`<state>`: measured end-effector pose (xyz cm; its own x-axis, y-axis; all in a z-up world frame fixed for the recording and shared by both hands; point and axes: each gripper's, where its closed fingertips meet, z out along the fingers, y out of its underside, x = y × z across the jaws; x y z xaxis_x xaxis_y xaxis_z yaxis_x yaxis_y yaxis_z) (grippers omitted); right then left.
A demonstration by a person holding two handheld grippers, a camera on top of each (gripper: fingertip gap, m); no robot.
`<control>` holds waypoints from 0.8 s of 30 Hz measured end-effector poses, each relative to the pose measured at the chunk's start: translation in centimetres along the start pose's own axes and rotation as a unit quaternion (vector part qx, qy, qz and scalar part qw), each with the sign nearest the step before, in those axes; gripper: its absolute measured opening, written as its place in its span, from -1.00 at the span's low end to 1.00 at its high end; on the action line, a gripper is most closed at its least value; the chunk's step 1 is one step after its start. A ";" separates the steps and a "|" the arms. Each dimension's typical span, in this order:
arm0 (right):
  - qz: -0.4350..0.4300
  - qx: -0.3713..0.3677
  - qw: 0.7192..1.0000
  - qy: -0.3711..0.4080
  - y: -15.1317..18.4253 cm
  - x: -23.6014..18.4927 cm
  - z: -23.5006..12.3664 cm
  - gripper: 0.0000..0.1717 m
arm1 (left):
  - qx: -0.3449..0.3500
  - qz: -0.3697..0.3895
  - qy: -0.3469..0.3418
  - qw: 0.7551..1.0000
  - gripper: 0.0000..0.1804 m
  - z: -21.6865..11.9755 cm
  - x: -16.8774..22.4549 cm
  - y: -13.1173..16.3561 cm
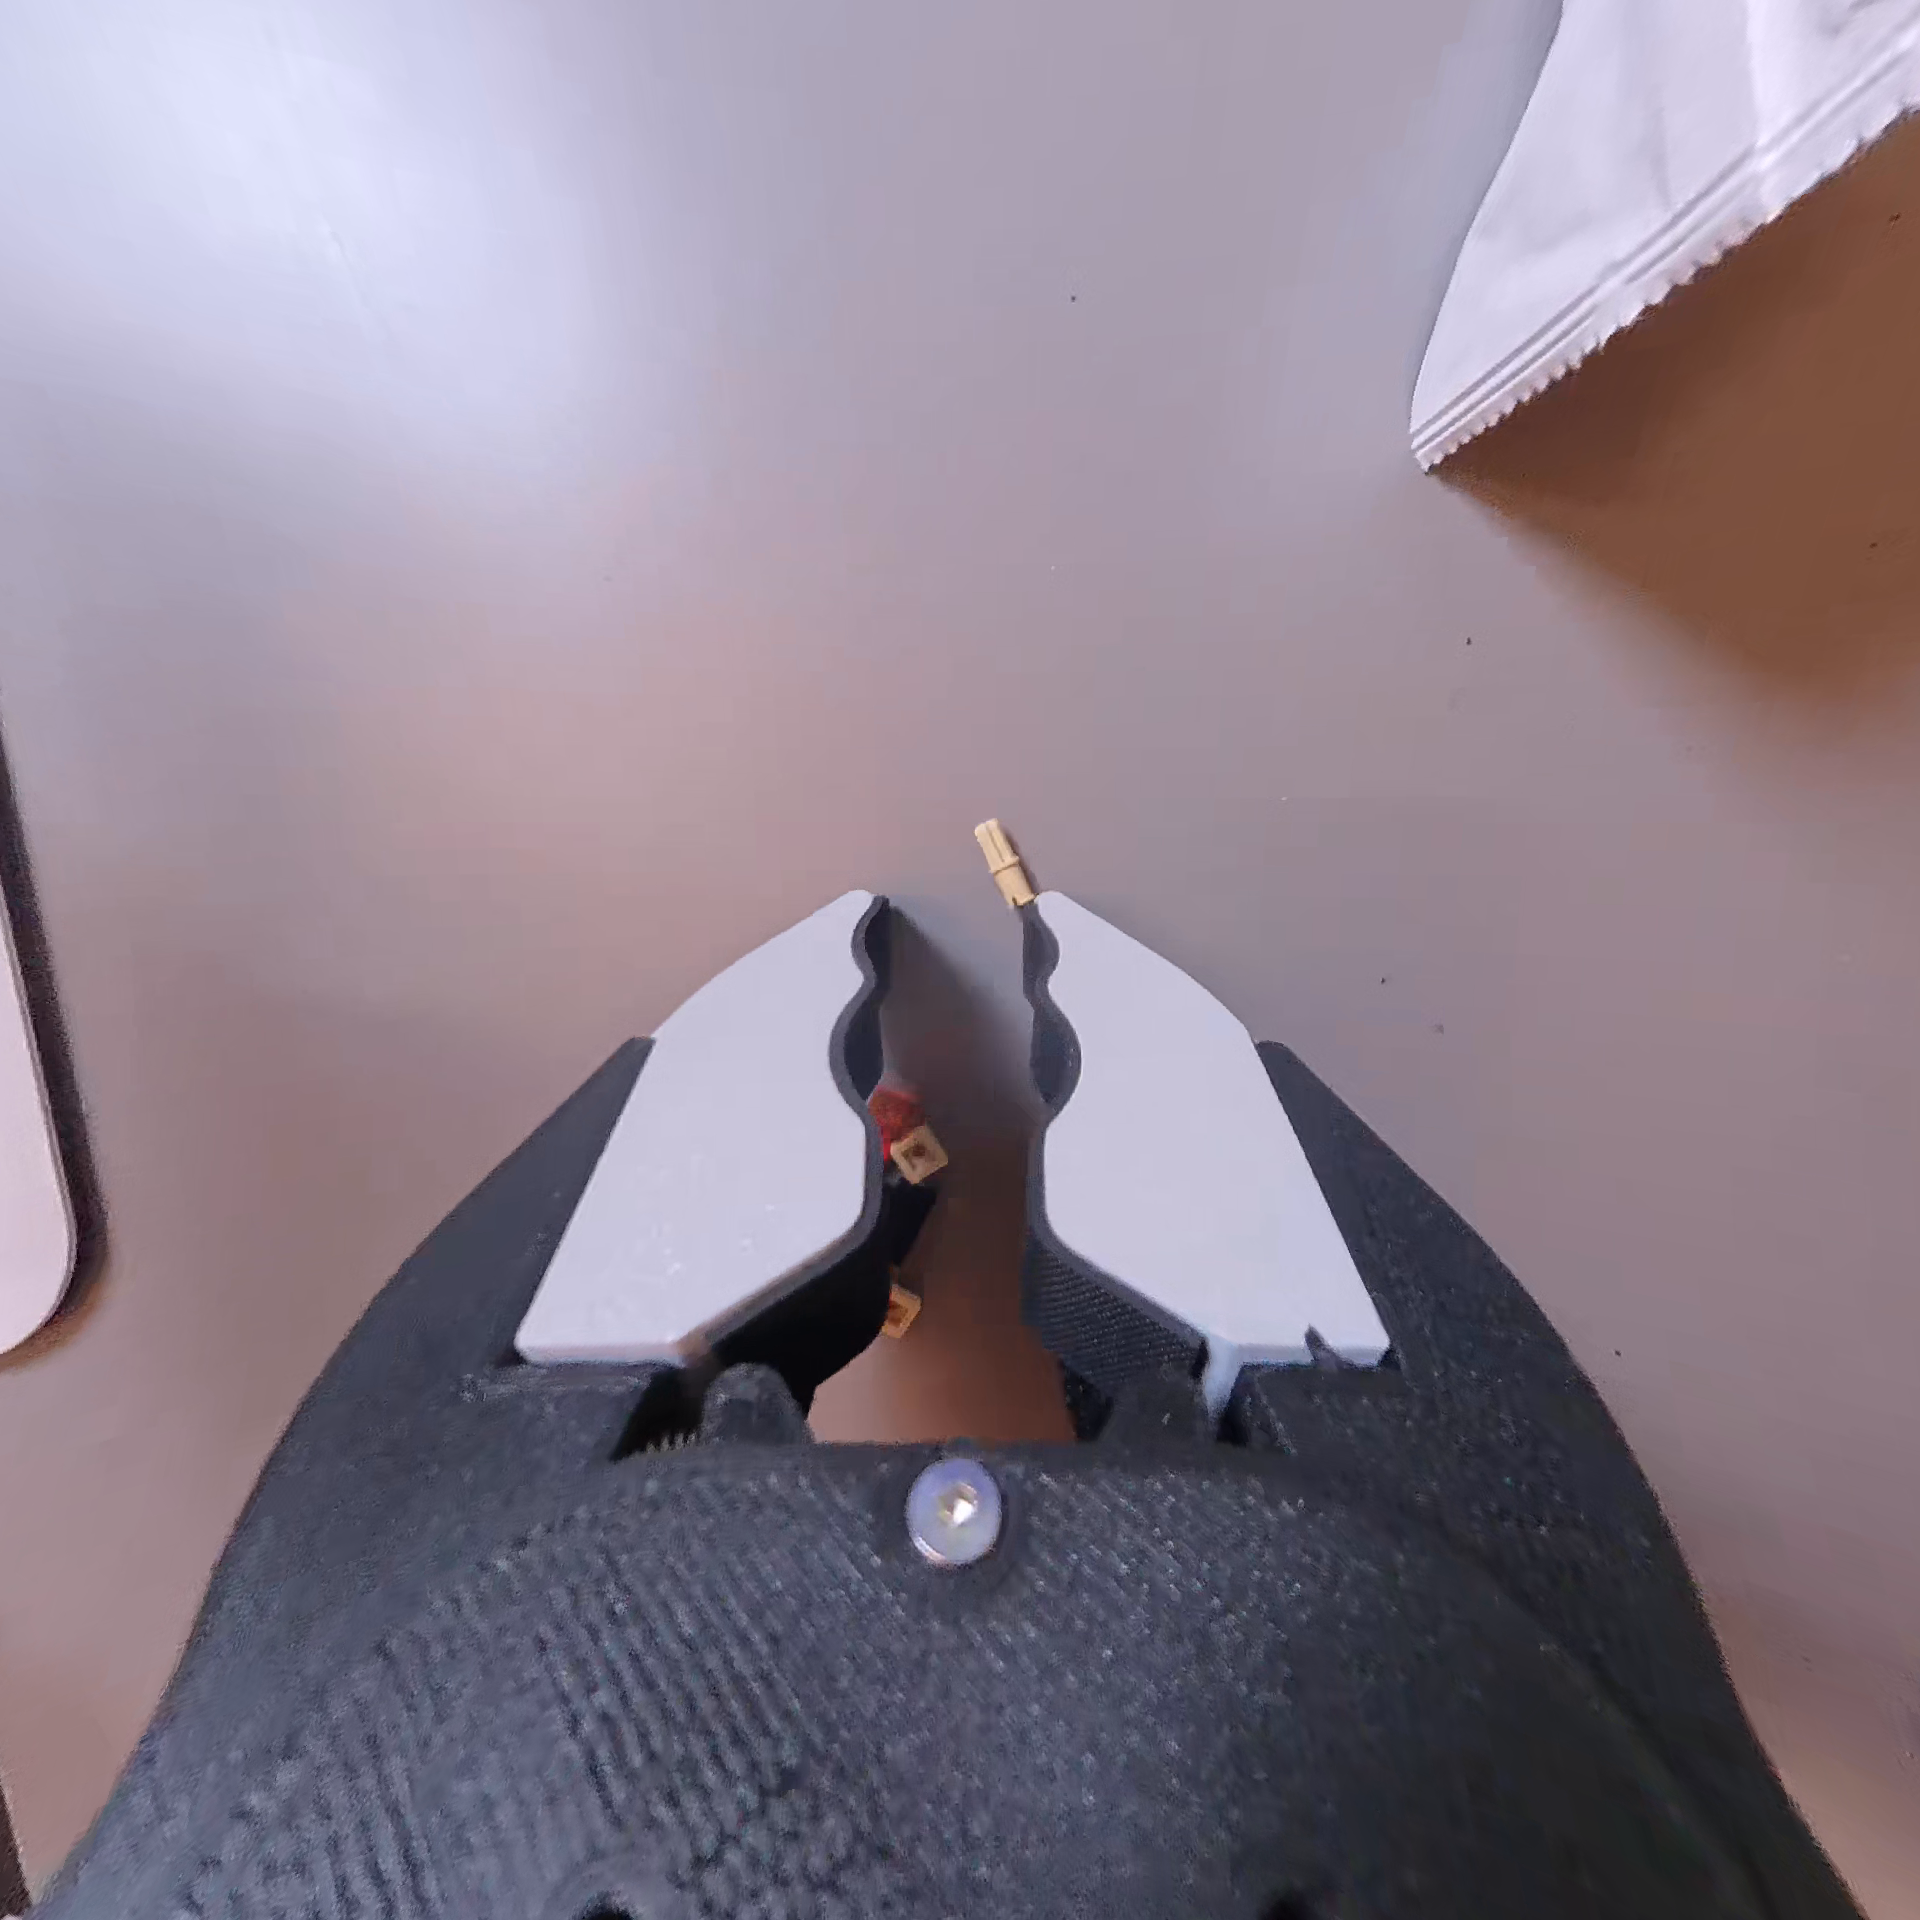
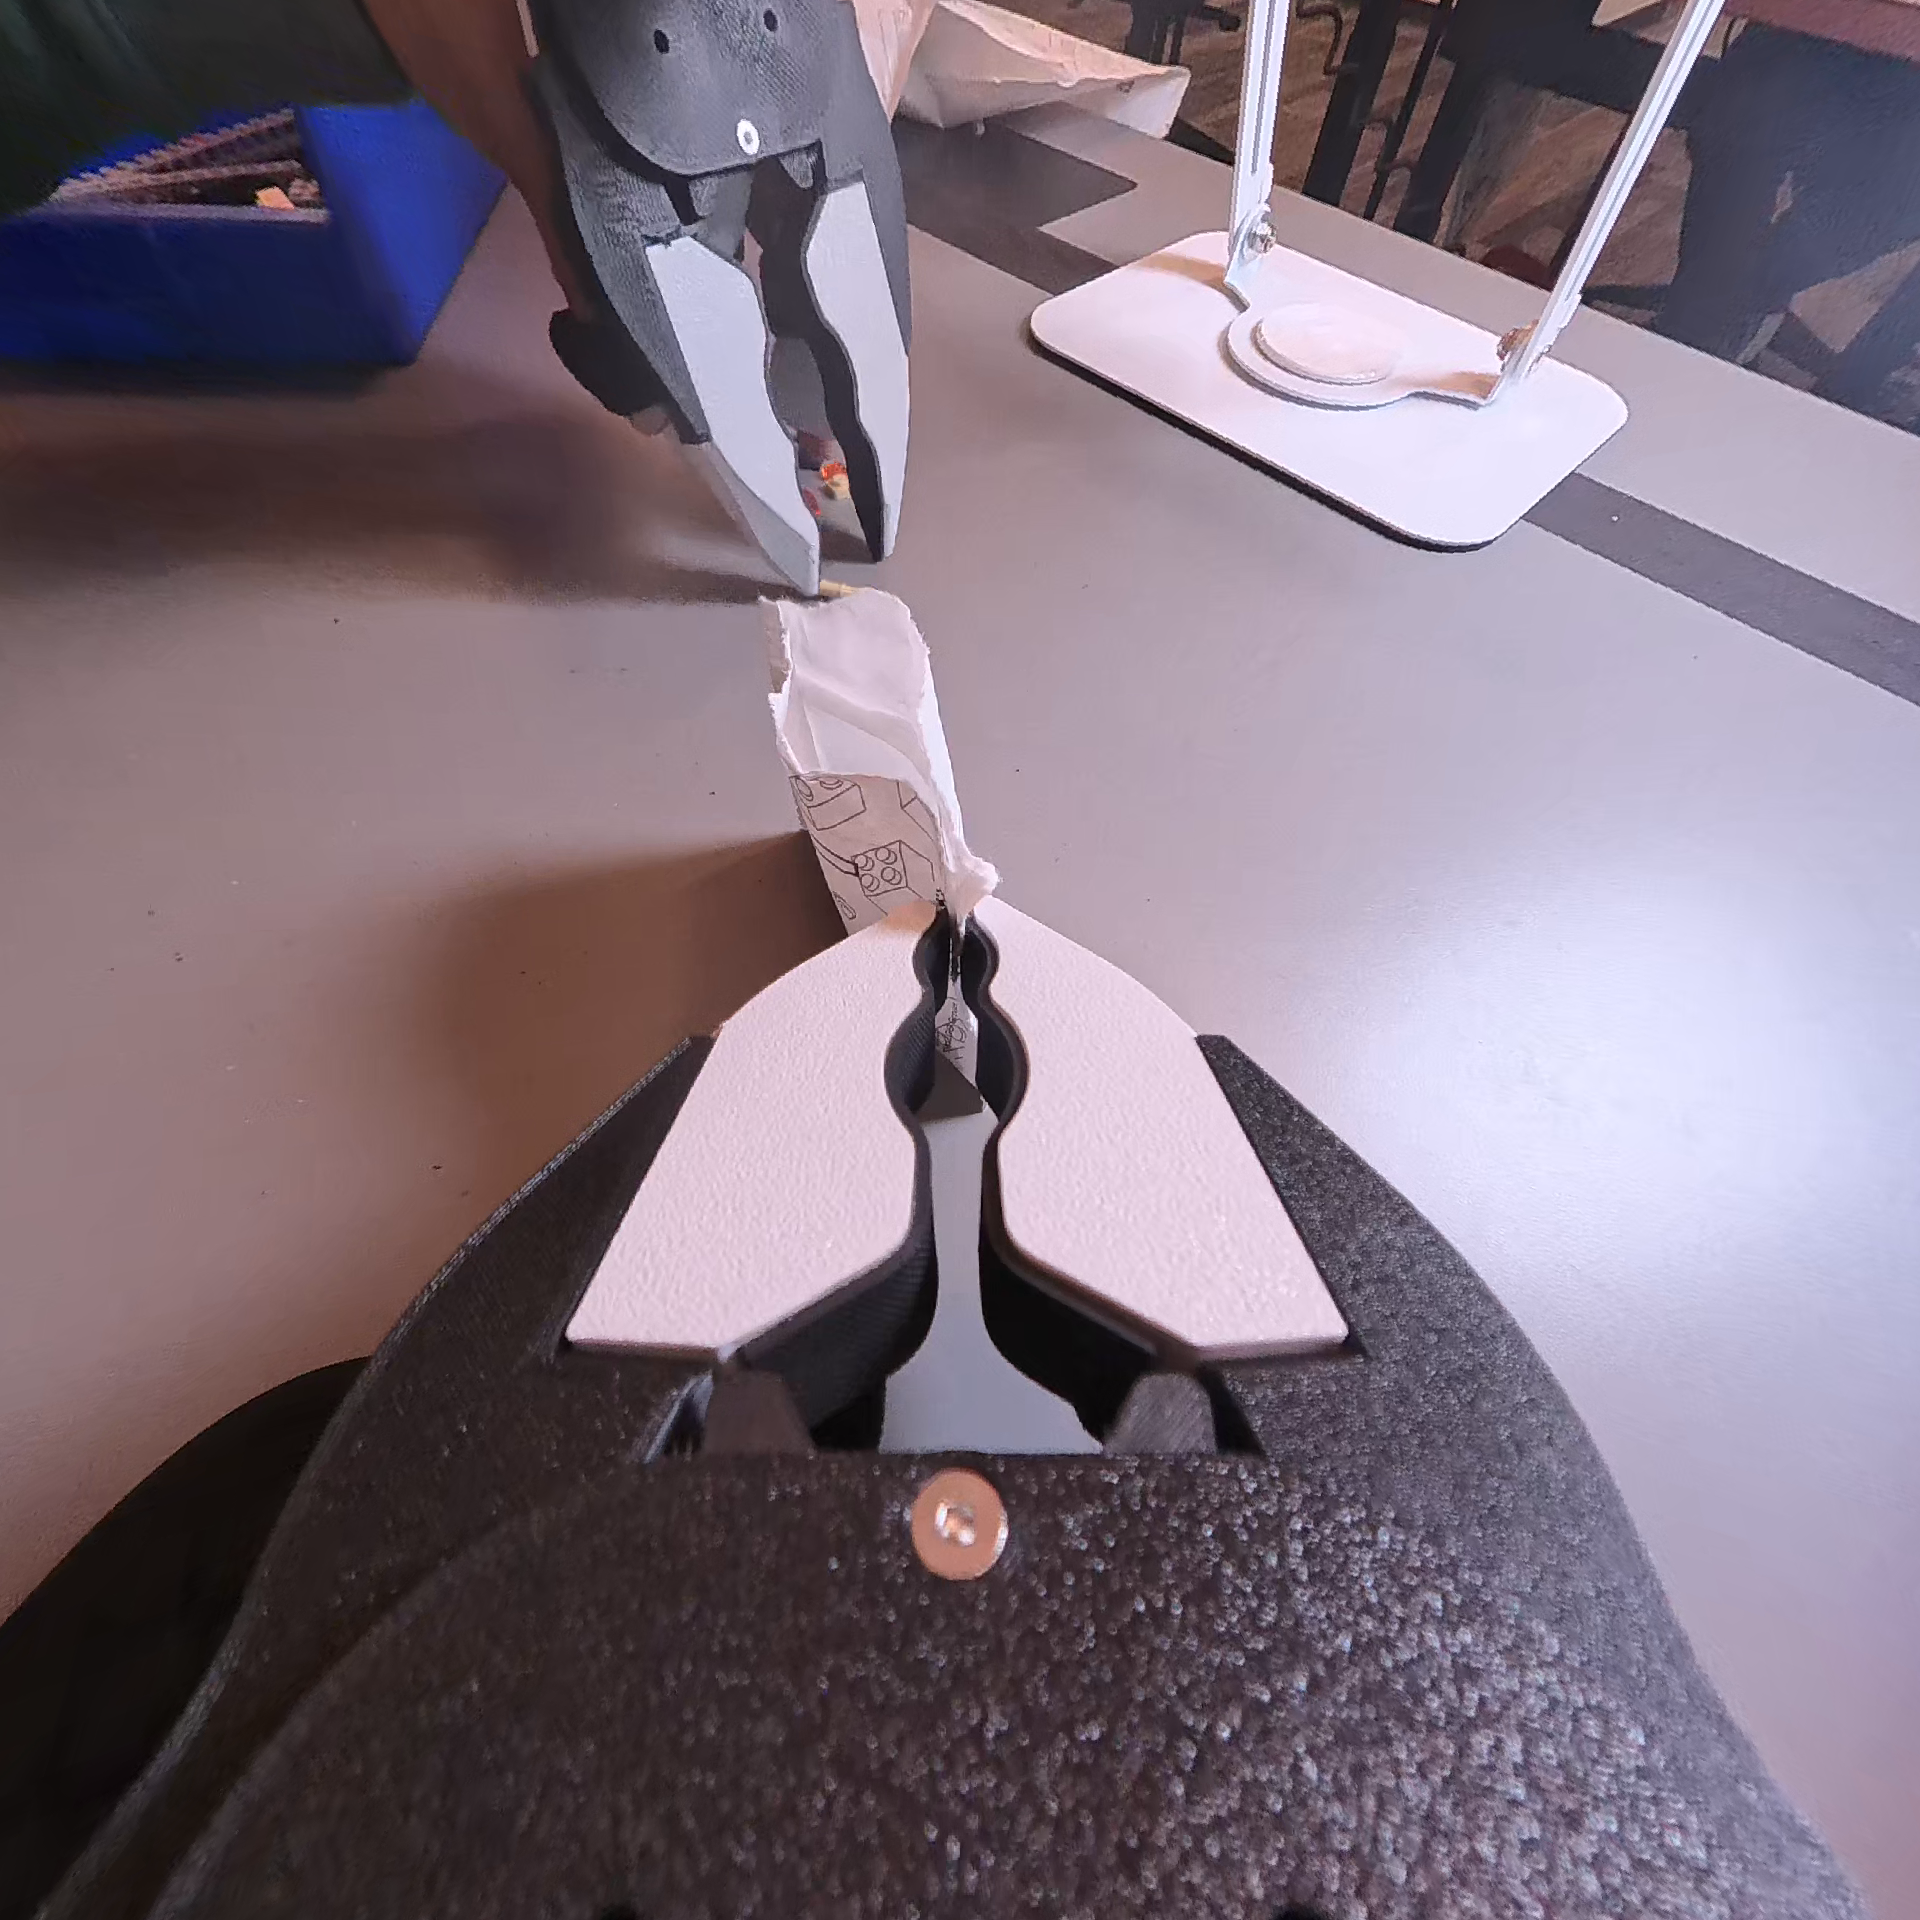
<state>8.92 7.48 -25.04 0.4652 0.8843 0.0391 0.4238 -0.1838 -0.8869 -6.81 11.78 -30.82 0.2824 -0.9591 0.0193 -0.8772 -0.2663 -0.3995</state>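
My left gripper (image 1: 961, 909) is open and holds nothing, pointing down at the grey table (image 1: 520, 520). A small tan peg (image 1: 1003, 864) lies on the table just past the tip of its right finger (image 1: 1132, 1049). Small red and tan pieces (image 1: 909, 1138) show through the gap between the fingers. My right gripper (image 2: 951, 920) is shut on a corner of a torn white paper bag (image 2: 862, 748) printed with brick drawings. The bag hangs in front of it, above the table. The right wrist view shows the left gripper (image 2: 842, 556) open, tips near the table beside the peg (image 2: 831, 590). The bag also shows in the left wrist view (image 1: 1662, 208).
A blue bin (image 2: 208, 239) with small parts stands at the far left. A white lamp base (image 2: 1351, 416) with two thin arms stands at the far right; its rounded corner shows in the left wrist view (image 1: 31, 1195). Crumpled white paper (image 2: 1039, 62) lies at the back. The left gripper's tips are roughly 20 centimeters from the right gripper's.
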 end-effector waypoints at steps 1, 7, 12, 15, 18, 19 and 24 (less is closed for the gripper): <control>0.000 0.000 1.000 0.000 0.0 0.0 0.0 -0.99 | 0.000 0.003 0.002 1.000 -0.76 0.1 0.1 -0.1; 0.000 -0.004 1.000 -0.001 0.2 0.0 0.1 -0.98 | 0.005 0.015 0.007 1.000 -0.84 0.5 0.9 -1.1; -0.001 -0.007 1.000 0.000 0.4 0.0 0.2 -0.98 | 0.013 0.007 0.004 1.000 -0.85 0.9 1.2 -1.9; -0.001 -0.008 1.000 -0.001 0.4 0.0 0.2 -0.98 | 0.015 -0.002 -0.005 1.000 -0.90 1.1 1.2 -2.4; -0.002 -0.008 1.000 0.000 0.4 0.0 0.2 -0.98 | 0.021 0.012 -0.018 1.000 -0.91 1.3 1.3 -3.0; -0.001 -0.008 1.000 0.000 0.4 0.0 0.2 -0.98 | 0.021 0.016 -0.023 0.999 -0.91 1.3 1.2 -3.1; -0.002 -0.009 1.000 0.000 0.4 0.1 0.2 -0.97 | 0.040 0.033 -0.034 0.998 -0.91 1.3 1.2 -3.8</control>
<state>8.96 7.55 -25.52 0.4632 0.8852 0.0429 0.4392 -0.1872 -0.8787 -2.62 11.73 -30.46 0.2539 -0.9646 -0.0711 -0.8618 -0.1922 -0.4694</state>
